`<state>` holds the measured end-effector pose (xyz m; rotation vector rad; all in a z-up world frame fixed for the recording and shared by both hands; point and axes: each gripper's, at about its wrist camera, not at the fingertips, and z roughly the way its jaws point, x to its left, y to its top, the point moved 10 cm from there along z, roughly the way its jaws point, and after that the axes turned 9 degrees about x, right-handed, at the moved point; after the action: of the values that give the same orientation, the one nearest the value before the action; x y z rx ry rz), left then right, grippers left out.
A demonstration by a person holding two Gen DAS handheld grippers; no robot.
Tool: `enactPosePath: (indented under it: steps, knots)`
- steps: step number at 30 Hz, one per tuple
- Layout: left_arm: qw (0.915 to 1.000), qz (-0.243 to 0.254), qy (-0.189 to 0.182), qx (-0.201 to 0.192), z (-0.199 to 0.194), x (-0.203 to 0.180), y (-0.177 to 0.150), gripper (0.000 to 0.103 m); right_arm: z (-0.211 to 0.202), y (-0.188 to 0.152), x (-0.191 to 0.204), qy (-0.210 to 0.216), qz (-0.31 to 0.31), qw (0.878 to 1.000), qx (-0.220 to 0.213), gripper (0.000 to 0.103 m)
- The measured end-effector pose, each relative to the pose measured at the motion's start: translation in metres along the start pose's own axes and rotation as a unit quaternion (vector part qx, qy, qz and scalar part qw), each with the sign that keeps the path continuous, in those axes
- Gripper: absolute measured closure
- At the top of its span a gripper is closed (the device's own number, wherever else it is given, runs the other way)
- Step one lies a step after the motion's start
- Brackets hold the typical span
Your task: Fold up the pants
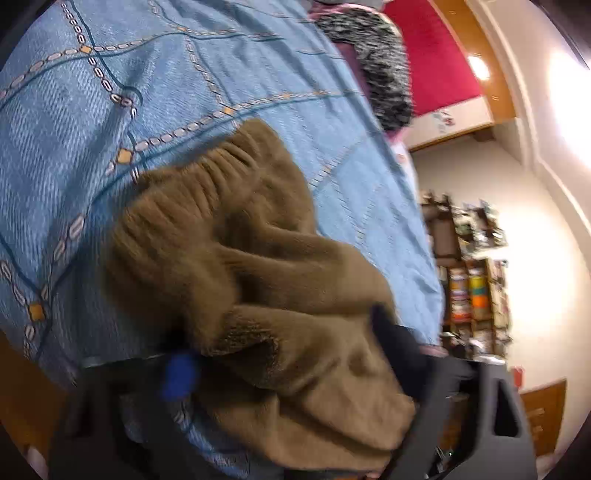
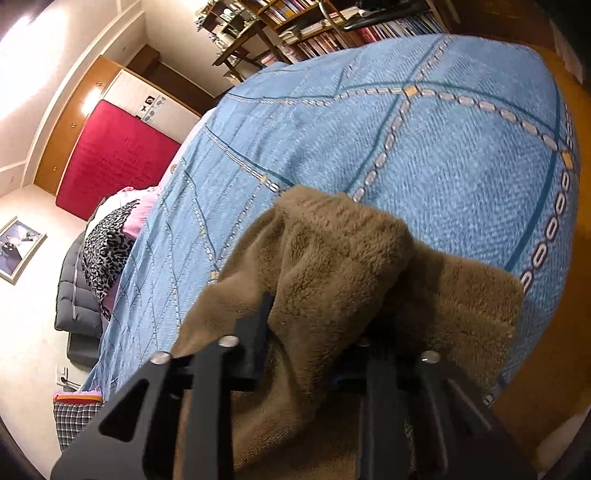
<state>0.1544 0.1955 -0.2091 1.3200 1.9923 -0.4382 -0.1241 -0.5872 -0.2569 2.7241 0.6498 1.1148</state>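
Observation:
Brown fleece pants (image 1: 229, 236) lie bunched on a blue patterned bedspread (image 1: 110, 110), with the ribbed elastic waistband toward the far side. My left gripper (image 1: 284, 350) has a thick fold of the pants between its blue-padded finger (image 1: 177, 373) and its black finger (image 1: 388, 328), and the pads press on it. In the right wrist view, the pants (image 2: 332, 251) rise in a peak over my right gripper (image 2: 314, 343), which is shut on the cloth. One black finger (image 2: 258, 332) shows; the other is hidden under the fleece. The bedspread (image 2: 443, 147) stretches beyond.
A leopard-print cloth (image 1: 380, 66) and pink bedding lie at the bed's far end, and a red panel (image 2: 118, 158) leans on the wall. Crowded bookshelves (image 2: 332, 26) stand past the bed. A dark padded jacket (image 2: 74, 295) lies beside the bed.

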Motion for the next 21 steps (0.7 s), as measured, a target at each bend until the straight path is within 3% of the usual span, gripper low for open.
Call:
enactPosePath:
  steps: [1, 3, 7, 11, 16, 21]
  knots:
    - [0.9999, 0.001, 0.014, 0.003, 0.003, -0.001, 0.004, 0.073, -0.007, 0.003, 0.000, 0.002, -0.003, 1.000, -0.006, 0.091]
    - [0.9998, 0.011, 0.015, -0.003, 0.001, -0.011, 0.012, 0.086, -0.021, 0.011, 0.006, 0.010, -0.007, 1.000, -0.024, 0.095]
    - [0.9982, 0.049, 0.007, -0.033, -0.027, -0.036, 0.018, 0.089, -0.050, 0.018, 0.017, 0.020, -0.022, 0.998, -0.051, 0.095]
    - [0.9931, 0.095, 0.012, -0.068, -0.069, -0.047, 0.011, 0.091, -0.073, 0.002, 0.009, 0.004, -0.034, 0.997, -0.062, 0.095]
    - [0.9917, 0.101, 0.069, -0.041, -0.060, -0.005, -0.010, 0.090, -0.058, -0.032, -0.043, -0.043, -0.006, 0.999, -0.030, 0.095]
    - [0.9834, 0.097, 0.153, -0.015, -0.029, 0.043, -0.015, 0.088, -0.039, -0.044, -0.071, -0.022, 0.026, 0.999, -0.008, 0.092]
